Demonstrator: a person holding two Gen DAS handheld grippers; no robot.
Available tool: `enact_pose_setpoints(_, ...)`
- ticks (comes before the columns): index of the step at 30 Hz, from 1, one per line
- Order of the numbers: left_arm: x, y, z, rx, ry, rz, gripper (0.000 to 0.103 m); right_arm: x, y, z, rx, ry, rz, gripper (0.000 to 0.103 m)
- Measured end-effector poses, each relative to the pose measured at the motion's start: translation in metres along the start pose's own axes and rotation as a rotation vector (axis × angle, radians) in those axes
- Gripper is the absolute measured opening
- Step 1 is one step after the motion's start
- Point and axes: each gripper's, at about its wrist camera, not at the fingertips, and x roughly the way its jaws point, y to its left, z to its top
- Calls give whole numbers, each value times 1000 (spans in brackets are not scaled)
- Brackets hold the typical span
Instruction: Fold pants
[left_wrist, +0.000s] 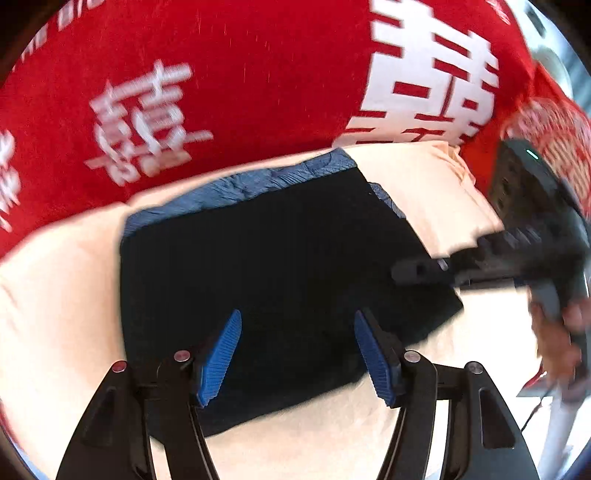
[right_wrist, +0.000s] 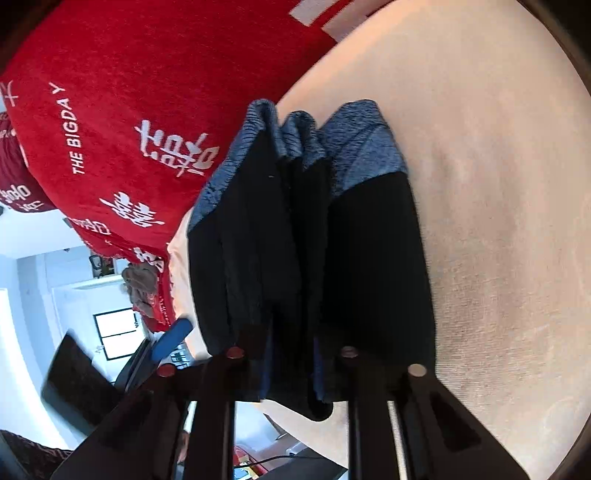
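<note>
The dark navy pants (left_wrist: 277, 266) with a blue-grey waistband (left_wrist: 258, 181) lie folded on a peach sheet (left_wrist: 424, 177). My left gripper (left_wrist: 297, 354) is open just above their near edge, holding nothing. My right gripper (left_wrist: 424, 273) reaches in from the right at the pants' right edge. In the right wrist view the right gripper (right_wrist: 291, 369) is shut on a bunched edge of the pants (right_wrist: 369, 266), whose folds run away toward the waistband (right_wrist: 365, 147).
A red blanket (left_wrist: 221, 74) with white characters lies behind the pants; it also shows in the right wrist view (right_wrist: 129, 92). The peach sheet (right_wrist: 498, 221) spreads to the right. My hand (left_wrist: 557, 332) holds the right gripper's handle.
</note>
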Motion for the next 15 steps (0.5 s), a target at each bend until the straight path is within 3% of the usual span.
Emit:
enact_pose_setpoints(3, 24, -4, 7, -59, 33, -54, 65, -4, 3, -3, 11, 6, 40, 12)
enact_pose_setpoints(9, 20, -13, 3, -79, 31, -84, 65, -19, -6, -12, 46, 2, 97, 12)
enact_pose_setpoints(12, 24, -22, 2, -48, 42, -49, 65, -20, 2, -14, -30, -7, 7, 12)
enact_pose_setpoints(15, 36, -25, 2, -56, 55, -13, 66, -8, 11, -10, -141, -6, -149, 17)
